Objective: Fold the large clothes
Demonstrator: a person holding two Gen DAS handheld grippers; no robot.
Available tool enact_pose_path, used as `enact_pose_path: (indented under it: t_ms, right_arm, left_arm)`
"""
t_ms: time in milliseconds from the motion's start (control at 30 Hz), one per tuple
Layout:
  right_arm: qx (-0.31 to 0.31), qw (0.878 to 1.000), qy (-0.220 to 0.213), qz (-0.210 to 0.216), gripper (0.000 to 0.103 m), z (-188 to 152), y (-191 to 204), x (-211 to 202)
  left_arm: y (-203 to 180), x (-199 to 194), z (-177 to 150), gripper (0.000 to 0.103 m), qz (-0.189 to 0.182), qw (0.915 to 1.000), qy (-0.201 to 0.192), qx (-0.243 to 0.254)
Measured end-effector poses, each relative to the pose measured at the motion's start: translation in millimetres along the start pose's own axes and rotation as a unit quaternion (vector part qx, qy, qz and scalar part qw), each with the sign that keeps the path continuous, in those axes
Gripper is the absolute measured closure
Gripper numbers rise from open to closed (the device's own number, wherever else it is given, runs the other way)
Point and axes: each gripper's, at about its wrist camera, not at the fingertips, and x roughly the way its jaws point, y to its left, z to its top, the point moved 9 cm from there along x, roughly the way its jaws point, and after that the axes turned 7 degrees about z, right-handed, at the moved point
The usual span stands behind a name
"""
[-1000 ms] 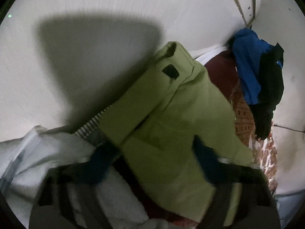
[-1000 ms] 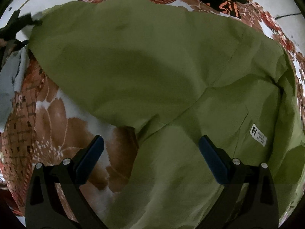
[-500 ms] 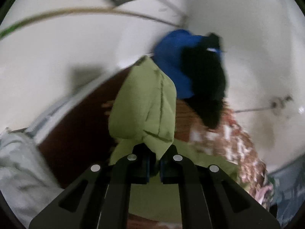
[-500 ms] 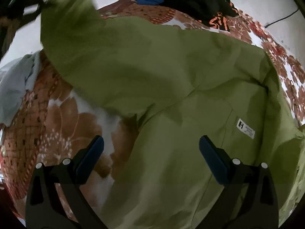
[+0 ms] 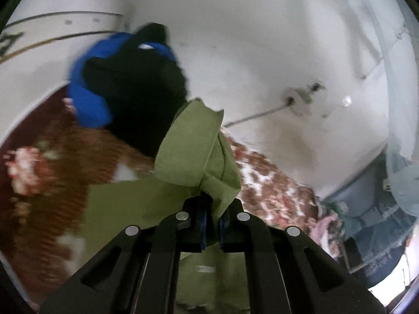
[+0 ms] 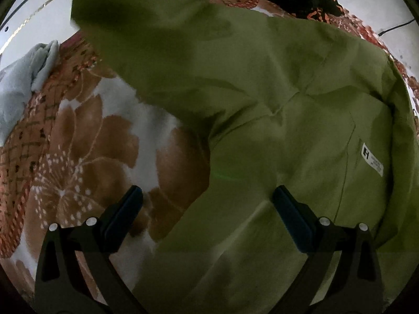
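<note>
An olive-green garment (image 6: 288, 120) lies spread over a brown-and-white floral blanket (image 6: 86, 157), with a white label (image 6: 371, 158) showing near its right side. My left gripper (image 5: 211, 221) is shut on a bunched end of the green garment (image 5: 199, 144) and holds it lifted above the bed. That raised part hangs as a dark fold across the top of the right wrist view. My right gripper (image 6: 207, 209) stands open just above the garment's lower edge, nothing between its fingers.
A blue garment (image 5: 89, 99) and a black garment (image 5: 138, 91) are heaped at the bed's far end against a white wall (image 5: 262, 39). A pale grey cloth (image 6: 23, 83) lies at the blanket's left. Clutter (image 5: 366, 225) sits beyond the bed's right edge.
My left gripper shut on the green garment's end, then lifted it and swung it across the bed toward the blue and black heap. The right gripper stayed open, edging slightly over the garment.
</note>
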Motion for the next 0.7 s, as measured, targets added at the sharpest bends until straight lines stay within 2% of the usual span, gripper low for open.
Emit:
enact_pose_path:
  t_ms: [167,400,700]
  right_arm:
    - [-0.018,1.0,0.001,0.001,0.005,-6.3,4.5,-2.7]
    - [-0.047,0.999,-0.019,-0.001,0.005,-21.8,10.6,-36.3]
    - [-0.051,0.998,-0.016,0.02,0.005,-57.8,-14.4,-64.6]
  left_arm:
    - [-97.1,41.6,-25.6,0.098,-0.036,0.999,0.012,0.025]
    - [-221.2,102.5,-100.5,0.098,-0.071,0.9938,0.047,0.071]
    - [-308.5,186.0,-207.0,0.098,-0.075,0.9873,0.103,0.094]
